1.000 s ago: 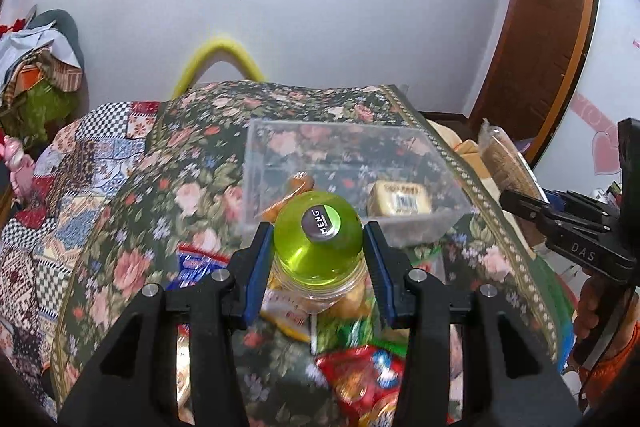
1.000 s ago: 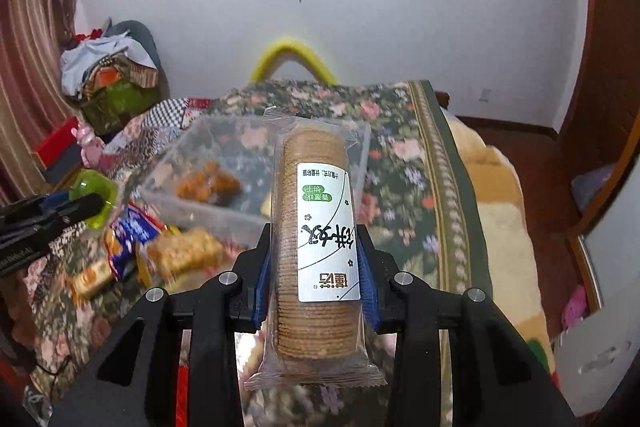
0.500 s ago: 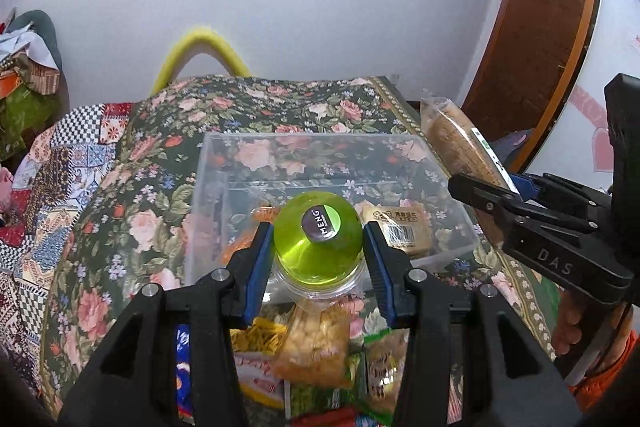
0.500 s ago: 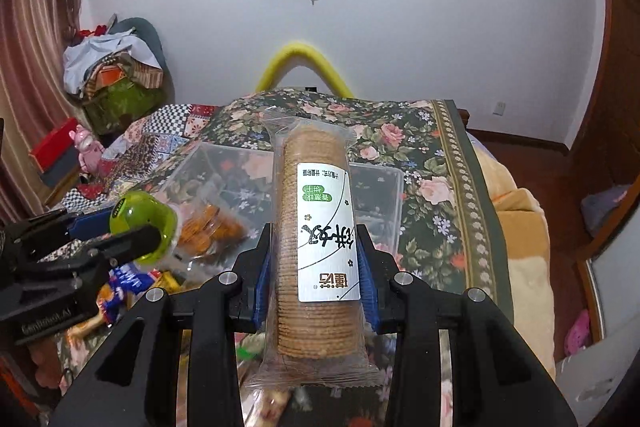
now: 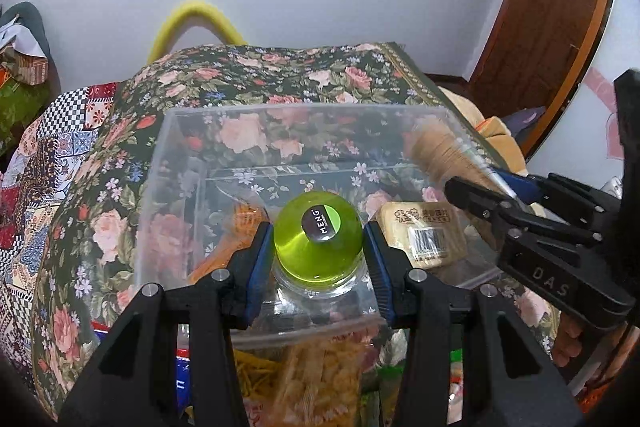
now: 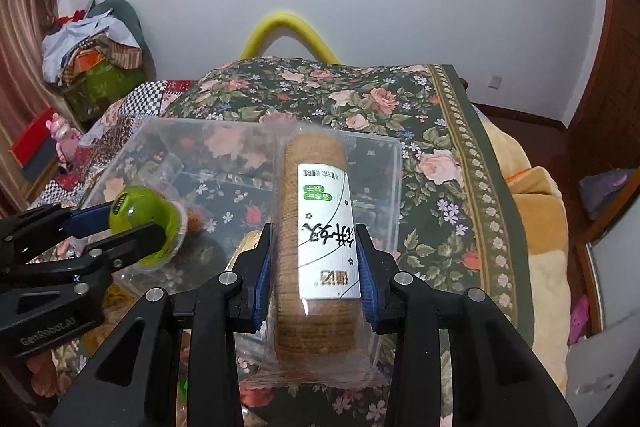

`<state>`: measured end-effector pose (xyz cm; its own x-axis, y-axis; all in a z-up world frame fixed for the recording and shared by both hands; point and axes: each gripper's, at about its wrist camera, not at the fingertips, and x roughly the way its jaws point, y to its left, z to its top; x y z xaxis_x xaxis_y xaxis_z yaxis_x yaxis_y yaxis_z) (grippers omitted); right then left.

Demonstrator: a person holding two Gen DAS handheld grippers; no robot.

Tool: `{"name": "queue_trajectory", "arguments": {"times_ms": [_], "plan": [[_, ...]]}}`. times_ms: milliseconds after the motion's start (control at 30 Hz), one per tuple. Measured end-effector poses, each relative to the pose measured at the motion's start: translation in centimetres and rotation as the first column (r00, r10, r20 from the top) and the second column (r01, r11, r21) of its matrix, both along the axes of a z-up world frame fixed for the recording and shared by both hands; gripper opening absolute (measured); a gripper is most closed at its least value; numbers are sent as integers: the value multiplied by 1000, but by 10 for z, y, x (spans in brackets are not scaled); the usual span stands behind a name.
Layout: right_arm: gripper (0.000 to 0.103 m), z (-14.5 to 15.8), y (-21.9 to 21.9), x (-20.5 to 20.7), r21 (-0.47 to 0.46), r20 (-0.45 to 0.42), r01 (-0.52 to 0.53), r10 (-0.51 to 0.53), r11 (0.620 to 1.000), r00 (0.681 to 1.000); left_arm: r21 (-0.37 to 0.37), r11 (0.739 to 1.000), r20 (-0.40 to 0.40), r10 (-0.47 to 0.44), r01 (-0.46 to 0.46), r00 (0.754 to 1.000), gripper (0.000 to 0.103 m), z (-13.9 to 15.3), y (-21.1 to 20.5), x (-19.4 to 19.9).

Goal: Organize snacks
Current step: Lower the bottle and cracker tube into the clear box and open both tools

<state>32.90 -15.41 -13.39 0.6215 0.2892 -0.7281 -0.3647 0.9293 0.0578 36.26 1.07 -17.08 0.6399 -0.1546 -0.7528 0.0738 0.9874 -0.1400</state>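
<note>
**Two loaded grippers closing on one clear bin**

Nearest, low in the left wrist view, the left gripper [image 5: 319,247] is clenched on the green-capped jar [image 5: 318,237], blue pads pressed to either side of the cap; in the right wrist view the right gripper [image 6: 316,267] is clamped on the sleeve of round crackers [image 6: 316,247], which stands lengthwise between the pads; loose snack packets [image 5: 316,379] lie below the jar at the bottom edge.

Just beyond sits the clear plastic bin [image 5: 176,163], open-topped, on the floral cloth [image 5: 280,71]; a wrapped cake [image 5: 424,235] and an orange snack [image 5: 236,231] already lie on its floor.

The likely trouble is the near rim; a jar coming in low could catch it and shove the light bin across the cloth; the two grippers also stand near each other at centre right of the left view, so a collision seems possible if both enter together; the long sleeve could snag the bin's right wall.

Open room lies in the bin's far half, which looks bare; farther, at upper centre, cloth continues to a yellow hoop [image 5: 192,15] and the wall.
</note>
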Motion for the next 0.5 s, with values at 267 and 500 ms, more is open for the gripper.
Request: {"name": "queue_trajectory", "arguments": {"times_ms": [267,500], "plan": [[31,5,-3,0,5,8,1,-1,1000,1000,7,1000,-54,2,-2,999,45,-15,-3,6],[33,10,-5,-11,19,1,-12,12,1000,1000,11,1000,-20,14,-14,1000,47,0,1,-4]]}}
